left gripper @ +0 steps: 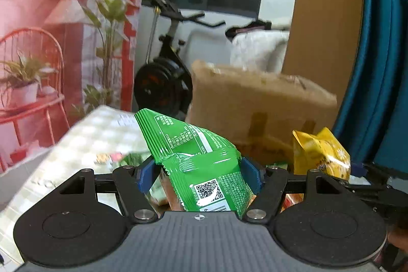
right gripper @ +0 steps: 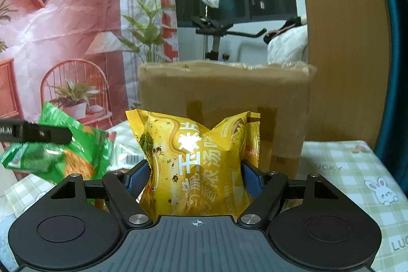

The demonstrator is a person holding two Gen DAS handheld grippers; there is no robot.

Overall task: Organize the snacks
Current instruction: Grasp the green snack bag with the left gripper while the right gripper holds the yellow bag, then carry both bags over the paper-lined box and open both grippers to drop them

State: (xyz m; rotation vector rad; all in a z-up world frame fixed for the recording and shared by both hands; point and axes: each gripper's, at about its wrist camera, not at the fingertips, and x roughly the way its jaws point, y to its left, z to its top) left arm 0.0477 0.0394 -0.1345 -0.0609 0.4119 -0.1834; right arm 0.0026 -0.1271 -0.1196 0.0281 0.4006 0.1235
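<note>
Your left gripper [left gripper: 199,173] jaws clamp the green snack packet [left gripper: 201,165]; your right gripper [right gripper: 196,175] jaws squeeze the yellow snack packet [right gripper: 193,157].

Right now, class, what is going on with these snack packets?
A person is sorting snacks with a gripper in each hand. The left gripper is clamped on a green packet, and the right gripper is clamped on a yellow packet. Both packets are held up above the checked tablecloth, in front of a cardboard box. Neither packet has been put down yet.
</note>
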